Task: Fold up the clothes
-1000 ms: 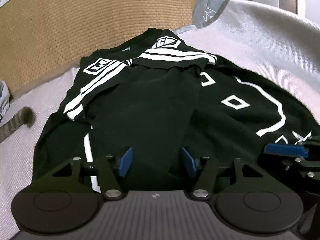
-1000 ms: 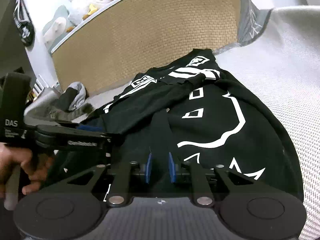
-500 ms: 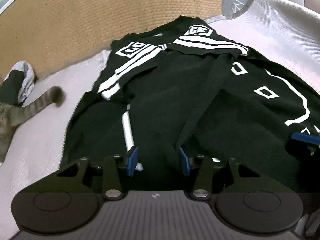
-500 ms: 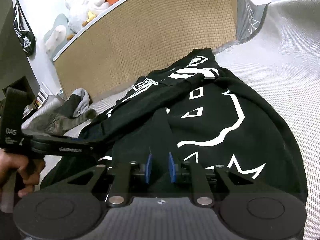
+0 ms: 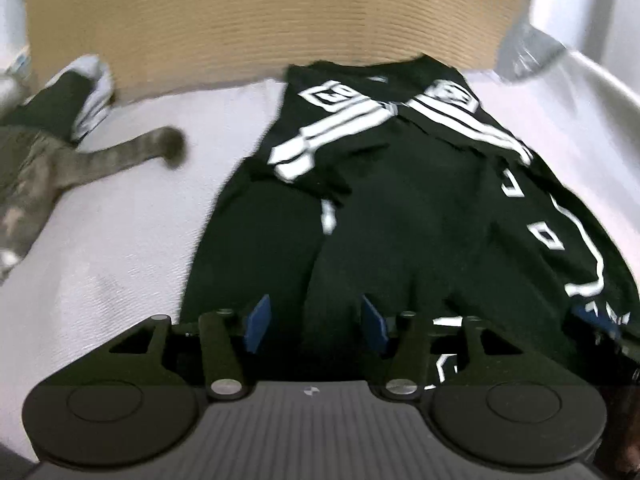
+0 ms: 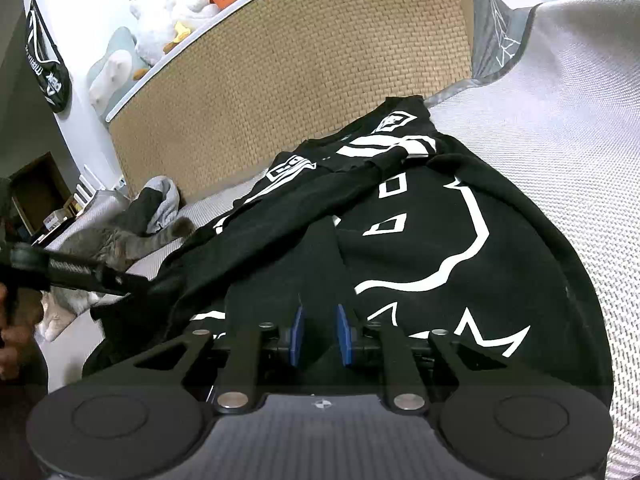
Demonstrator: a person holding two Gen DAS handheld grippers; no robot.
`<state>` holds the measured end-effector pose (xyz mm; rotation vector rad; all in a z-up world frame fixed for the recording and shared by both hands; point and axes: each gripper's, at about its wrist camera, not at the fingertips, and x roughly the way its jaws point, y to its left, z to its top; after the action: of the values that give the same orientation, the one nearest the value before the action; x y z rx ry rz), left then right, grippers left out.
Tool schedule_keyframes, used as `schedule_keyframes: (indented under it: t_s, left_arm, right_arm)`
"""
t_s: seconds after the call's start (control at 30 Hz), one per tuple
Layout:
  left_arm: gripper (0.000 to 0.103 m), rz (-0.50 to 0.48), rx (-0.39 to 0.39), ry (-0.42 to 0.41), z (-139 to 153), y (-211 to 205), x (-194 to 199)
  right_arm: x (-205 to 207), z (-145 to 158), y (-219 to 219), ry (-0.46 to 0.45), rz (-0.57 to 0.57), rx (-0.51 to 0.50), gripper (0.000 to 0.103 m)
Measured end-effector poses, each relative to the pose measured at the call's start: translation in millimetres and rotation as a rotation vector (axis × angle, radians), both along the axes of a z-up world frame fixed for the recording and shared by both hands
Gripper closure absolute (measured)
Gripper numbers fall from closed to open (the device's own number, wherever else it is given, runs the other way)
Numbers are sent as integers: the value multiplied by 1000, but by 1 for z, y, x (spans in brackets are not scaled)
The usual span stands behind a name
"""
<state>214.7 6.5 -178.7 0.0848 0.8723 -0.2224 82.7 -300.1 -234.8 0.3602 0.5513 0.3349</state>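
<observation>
A black shirt point(image 5: 420, 208) with white stripes and printed marks lies on the white bed cover, its sleeves folded in near the headboard; it also shows in the right wrist view point(image 6: 460, 248). My left gripper point(image 5: 316, 322) is open at the shirt's near hem, its blue pads either side of a fabric ridge without clamping it. My right gripper point(image 6: 322, 334) is shut on a fold of the shirt's near hem. The left gripper shows as a dark bar at the left of the right wrist view point(image 6: 72, 268).
A grey tabby cat point(image 5: 36, 176) lies on the cover left of the shirt, tail point(image 5: 152, 148) stretched toward it. A woven headboard point(image 6: 304, 72) stands behind. A grey and black garment point(image 6: 156, 204) lies by it. Bare cover point(image 6: 592, 120) extends to the right.
The left gripper has moved left and pulled back along the hem, bringing the cat and more cover into view. The right gripper stays clamped on the hem and has barely moved.
</observation>
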Motion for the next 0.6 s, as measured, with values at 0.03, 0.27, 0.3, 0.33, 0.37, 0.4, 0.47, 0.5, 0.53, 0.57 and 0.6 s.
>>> schedule_keyframes:
  t_s: [0.03,0.27,0.3,0.33,0.37,0.4,0.47,0.5,0.53,0.57,0.6]
  left_arm:
    - [48,17,7,2,1,4,3]
    - [43,-45,37,4,0,-2,14]
    - [42,-79,41,-7,0,-8,14]
    - [42,-114,62,-17,-1,-16,12]
    - [42,-145,91,-28,-5,-25,10]
    - [42,-176,120,-40,-9,-34,8]
    - [42,-234,176,-61,-17,-51,4]
    - [42,-250,196,-69,-23,-58,3]
    - [42,-261,211,-74,-28,-64,2]
    - [42,-256,211,-70,-34,-67,3]
    - [43,-245,205,-64,-39,-70,4]
  right_arm:
    - [0,0,0,0,0,1,81]
    - [0,0,-1,2,3,0,80]
    - [0,0,-1,1,4,0,80]
    - [0,0,-1,0,5,-1,80]
    - [0,0,-1,0,5,0,80]
    - [0,0,-1,0,5,0,80]
    - [0,0,-1,0,6,0,80]
    - [0,0,-2,0,6,0,80]
    - [0,0,-2,0,6,-2,80]
    - [0,0,-1,0,6,-5,80]
    - [-1,0,-1,0,6,-7,80]
